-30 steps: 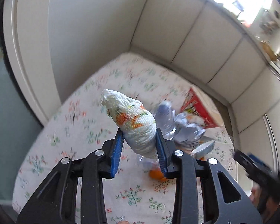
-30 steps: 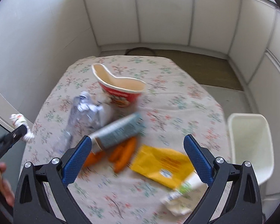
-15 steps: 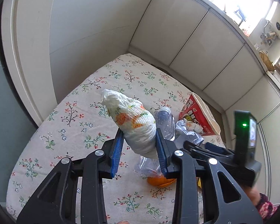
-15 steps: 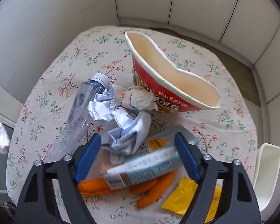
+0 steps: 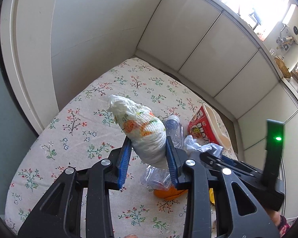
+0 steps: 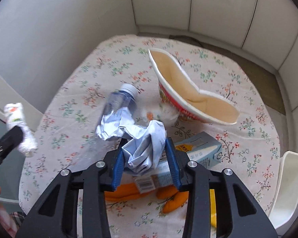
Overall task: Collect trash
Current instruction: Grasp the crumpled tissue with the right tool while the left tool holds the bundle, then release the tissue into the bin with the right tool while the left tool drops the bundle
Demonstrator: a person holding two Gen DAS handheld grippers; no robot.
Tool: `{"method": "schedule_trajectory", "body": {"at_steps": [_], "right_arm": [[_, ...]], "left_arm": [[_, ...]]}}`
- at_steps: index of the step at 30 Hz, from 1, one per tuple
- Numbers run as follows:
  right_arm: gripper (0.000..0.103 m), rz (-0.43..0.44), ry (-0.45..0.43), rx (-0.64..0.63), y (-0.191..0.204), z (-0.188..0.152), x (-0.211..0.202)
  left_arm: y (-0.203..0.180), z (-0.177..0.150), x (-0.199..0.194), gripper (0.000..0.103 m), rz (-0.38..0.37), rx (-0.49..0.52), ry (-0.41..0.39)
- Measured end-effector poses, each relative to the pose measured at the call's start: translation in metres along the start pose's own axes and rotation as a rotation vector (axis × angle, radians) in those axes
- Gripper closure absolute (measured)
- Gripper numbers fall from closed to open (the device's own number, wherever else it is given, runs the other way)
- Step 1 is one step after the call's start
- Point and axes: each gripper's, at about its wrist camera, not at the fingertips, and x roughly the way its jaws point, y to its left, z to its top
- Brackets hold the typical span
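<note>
My left gripper (image 5: 147,152) is shut on a white tissue wad (image 5: 141,127) printed with orange and green, held above the floral tablecloth (image 5: 73,138). That wad (image 6: 14,115) shows at the left edge of the right wrist view. My right gripper (image 6: 146,154) is down in the trash pile. Its jaws are closing, and the blue pads press both sides of a crumpled pale blue paper (image 6: 145,138). The paper (image 5: 204,146) also shows in the left wrist view, right of the wad.
Around the paper lie a crushed clear bottle (image 6: 119,101), a squashed red noodle bowl (image 6: 188,99), a pale blue carton (image 6: 200,148), orange peels (image 6: 174,200) and a yellow wrapper (image 6: 212,208). A white bin (image 6: 287,182) stands off the table's right edge. Cream wall panels enclose the far side.
My right gripper moved forward and down into the pile and narrowed from wide open onto the crumpled paper. The left gripper kept its hold on the tissue wad and barely moved.
</note>
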Motion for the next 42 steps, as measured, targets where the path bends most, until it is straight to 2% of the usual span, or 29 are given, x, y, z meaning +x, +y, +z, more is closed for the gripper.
{"method": "schedule_trajectory", "body": {"at_steps": [8,18,32,42], "right_arm": [[0.065,-0.011,-0.111,-0.012,0.003,-0.002,-0.044],[0.066,-0.013,-0.222,0.043,-0.024,-0.013,-0.089],[0.066,-0.106,-0.379,0.174,-0.100,-0.034,-0.149],[0.066,-0.224,-0.451,0.266,-0.162,-0.059,-0.179]], "left_arm": [[-0.006,-0.006,-0.011,0.071,0.016,0.012,-0.038],[-0.027,-0.014,-0.034,0.071,0.001,0.052,-0.083],[-0.096,-0.023,-0.057,0.071,-0.041,0.182,-0.124],[-0.149,-0.039,-0.058,0.071,-0.082,0.267,-0.118]]}}
